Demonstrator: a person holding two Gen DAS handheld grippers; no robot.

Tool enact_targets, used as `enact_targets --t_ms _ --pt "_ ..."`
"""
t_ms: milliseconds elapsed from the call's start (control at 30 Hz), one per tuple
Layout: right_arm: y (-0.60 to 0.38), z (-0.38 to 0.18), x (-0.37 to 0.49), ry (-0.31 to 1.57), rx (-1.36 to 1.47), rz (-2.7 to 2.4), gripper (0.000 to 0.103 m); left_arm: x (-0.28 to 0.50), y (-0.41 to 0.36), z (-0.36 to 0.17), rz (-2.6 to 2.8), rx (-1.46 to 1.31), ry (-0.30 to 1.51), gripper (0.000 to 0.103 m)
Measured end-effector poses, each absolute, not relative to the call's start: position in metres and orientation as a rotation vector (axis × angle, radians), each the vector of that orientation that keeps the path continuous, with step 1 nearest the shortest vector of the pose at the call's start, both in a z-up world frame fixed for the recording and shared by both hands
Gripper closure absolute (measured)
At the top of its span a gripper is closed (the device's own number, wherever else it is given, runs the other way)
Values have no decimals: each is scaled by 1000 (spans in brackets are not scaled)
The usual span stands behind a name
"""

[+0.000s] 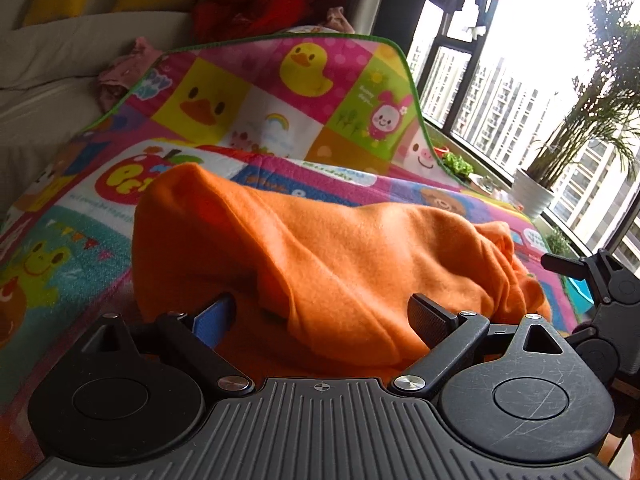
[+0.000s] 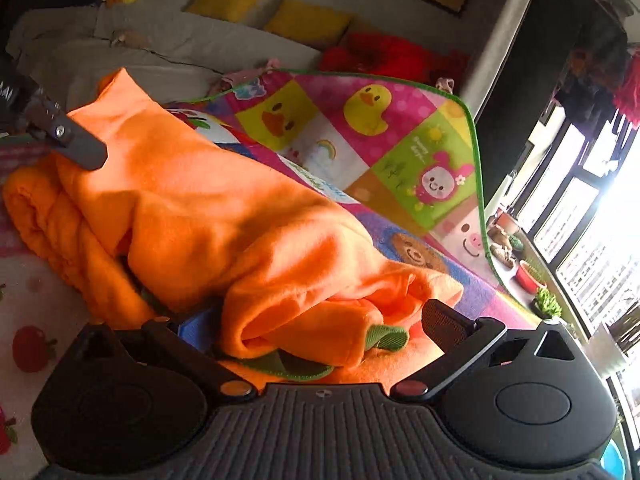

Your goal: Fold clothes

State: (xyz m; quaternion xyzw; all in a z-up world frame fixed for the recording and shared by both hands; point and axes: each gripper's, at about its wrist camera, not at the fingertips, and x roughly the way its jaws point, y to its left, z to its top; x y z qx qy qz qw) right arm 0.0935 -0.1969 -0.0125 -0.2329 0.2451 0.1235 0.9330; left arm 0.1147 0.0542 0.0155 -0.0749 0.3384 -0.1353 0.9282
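Fleece (image 1: 320, 248), orange with green trim, lies bunched on the play mat (image 1: 72, 216), slumped between both grippers. Left gripper (image 1: 324, 312) and right gripper (image 2: 320, 328) stand spread wide, holding nothing. Thick layers may slip or unroll if only the top fold is pinched. Mat's raised far edge (image 2: 476, 152) limits forward reach; room lies open nearer.

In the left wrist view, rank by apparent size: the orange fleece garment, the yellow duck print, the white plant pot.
1. orange fleece garment, largest, though it lies nearest the camera.
2. yellow duck print.
3. white plant pot, close to the duck, so that ranking is unsure.
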Motion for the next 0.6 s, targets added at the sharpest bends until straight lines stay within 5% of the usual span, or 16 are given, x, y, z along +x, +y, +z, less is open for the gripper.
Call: enact_targets --t_ms 267,600 --pt "-215 32 58 337 -336 401 0 115 58 -4 -255 -151 744 7" --pt "-219 -29 103 569 -155 352 0 114 75 7 -369 -367 664 7"
